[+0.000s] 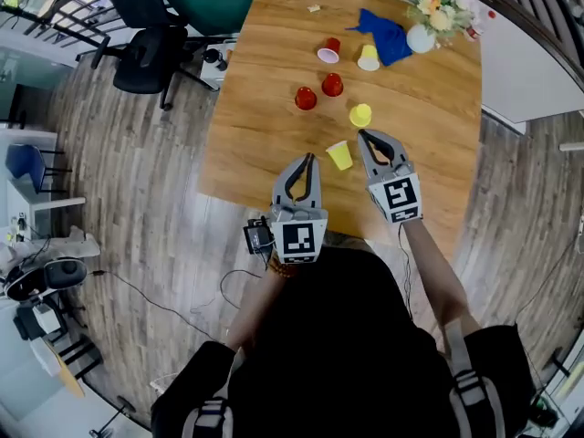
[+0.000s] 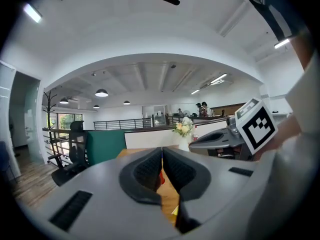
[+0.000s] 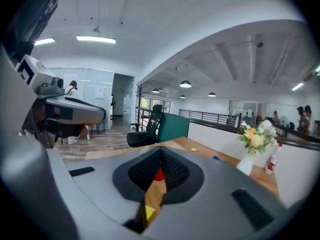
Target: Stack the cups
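Looks like the very start of the stacking job. No cup is nested in another yet, and all six are scattered loose on the worktop (image 1: pixel 246 153). Both claws are pressed together with nothing pinched: the left claw (image 1: pixel 309 157) is seen closed and empty in its own view, and the same goes for the right claw (image 1: pixel 362 134).

A yellow cup (image 1: pixel 339 155), tipped on its side, is found in the gap between the two claws, just beside the left claw's tip. A second yellow cup (image 1: pixel 360 115) is sat just ahead of the right claw. The red cups (image 1: pixel 306 99) are placed further out, ahead of the left claw. A tipped red cup (image 1: pixel 328 51) and a last yellow cup (image 1: pixel 368 57) are parked well beyond both claws, near the blue cloth (image 1: pixel 385 35).

So the step in hand is probably the reach for a first cup. For the next move, a claw would have to be spread first, then one wall of the nearest yellow cup straddled. Since that cup is lying down, it'd likely need to be righted before anything can be dropped into it.
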Available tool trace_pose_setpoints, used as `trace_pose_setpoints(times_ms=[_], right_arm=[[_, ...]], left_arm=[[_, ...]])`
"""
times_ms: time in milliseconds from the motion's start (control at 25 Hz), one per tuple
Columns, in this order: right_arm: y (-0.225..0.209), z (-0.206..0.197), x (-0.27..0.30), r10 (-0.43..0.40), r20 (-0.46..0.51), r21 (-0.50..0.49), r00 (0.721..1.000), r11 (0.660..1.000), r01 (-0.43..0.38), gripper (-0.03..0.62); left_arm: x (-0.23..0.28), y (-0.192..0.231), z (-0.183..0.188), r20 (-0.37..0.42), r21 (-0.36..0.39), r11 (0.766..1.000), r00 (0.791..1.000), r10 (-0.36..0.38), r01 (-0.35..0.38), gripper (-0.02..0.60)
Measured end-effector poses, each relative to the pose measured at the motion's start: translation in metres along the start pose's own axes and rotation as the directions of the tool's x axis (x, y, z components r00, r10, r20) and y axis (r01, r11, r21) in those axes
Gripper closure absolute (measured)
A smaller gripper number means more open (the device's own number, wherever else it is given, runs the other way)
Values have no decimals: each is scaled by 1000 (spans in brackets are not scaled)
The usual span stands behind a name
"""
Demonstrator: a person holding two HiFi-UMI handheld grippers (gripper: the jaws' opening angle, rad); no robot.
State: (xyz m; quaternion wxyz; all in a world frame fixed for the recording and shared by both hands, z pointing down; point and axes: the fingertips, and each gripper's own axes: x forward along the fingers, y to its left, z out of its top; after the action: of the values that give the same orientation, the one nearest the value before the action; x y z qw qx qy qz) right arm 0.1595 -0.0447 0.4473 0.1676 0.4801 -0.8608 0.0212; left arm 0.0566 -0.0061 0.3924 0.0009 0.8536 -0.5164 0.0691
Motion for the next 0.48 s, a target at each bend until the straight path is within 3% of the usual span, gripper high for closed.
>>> trace_pose_setpoints(times_ms=[200, 320, 480], right_arm=[[-13, -7, 35, 132, -18, -128, 991, 983, -133, 585], [-21, -22, 64, 220, -69, -242, 973, 943, -230, 504], [-44, -41, 107, 264, -122, -279, 957, 916, -288, 462]], left_arm=[[9, 11, -2, -31, 14, 999, 999, 43, -43, 557], [16, 9, -2, -35, 28, 999, 999, 41, -40, 557], [21, 9, -5, -22, 45, 998, 999, 42, -41, 557]])
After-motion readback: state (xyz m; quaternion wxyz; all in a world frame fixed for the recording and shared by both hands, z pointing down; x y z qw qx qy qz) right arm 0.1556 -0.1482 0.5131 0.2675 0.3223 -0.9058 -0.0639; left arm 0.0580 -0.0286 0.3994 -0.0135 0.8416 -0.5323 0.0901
